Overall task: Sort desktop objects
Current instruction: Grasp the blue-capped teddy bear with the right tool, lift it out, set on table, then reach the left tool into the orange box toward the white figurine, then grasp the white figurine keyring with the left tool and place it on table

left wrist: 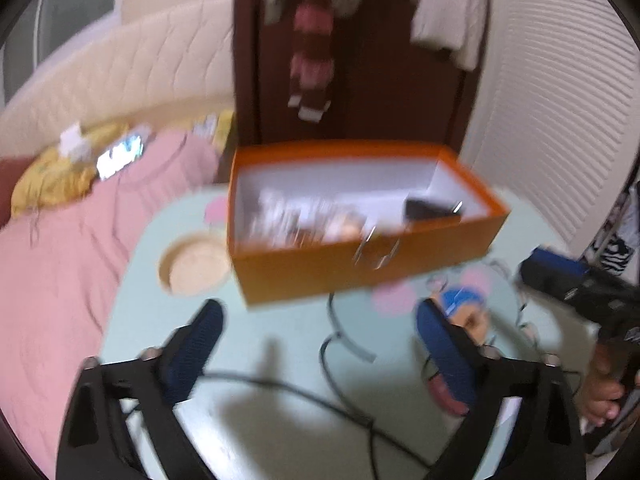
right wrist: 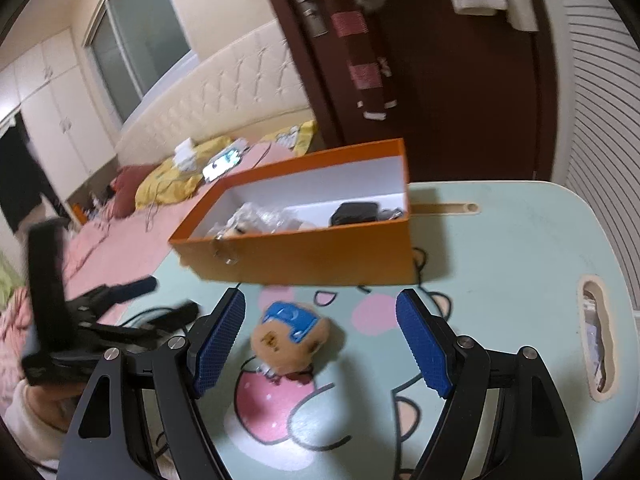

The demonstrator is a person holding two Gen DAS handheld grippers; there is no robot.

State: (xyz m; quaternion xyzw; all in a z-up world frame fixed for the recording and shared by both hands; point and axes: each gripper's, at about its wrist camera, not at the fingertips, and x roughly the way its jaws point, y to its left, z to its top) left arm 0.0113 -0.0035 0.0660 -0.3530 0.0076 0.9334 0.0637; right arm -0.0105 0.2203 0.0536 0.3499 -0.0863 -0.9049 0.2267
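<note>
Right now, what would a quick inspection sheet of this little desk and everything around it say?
Surface: pale green table with cartoon prints, a round cup recess and a slot at its right edge.
Job's things: small plush toy lying on the table; open orange box behind it, already holding a dark item and some blurred bits.
Clutter: nothing seen beyond those.
Grippers: right gripper open, fingers on either side of the toy, not touching it; left gripper open and empty.
Cables: black cable looping across the table.
Surroundings: bed with pink cover, dark wooden door with hanging clothes.
</note>
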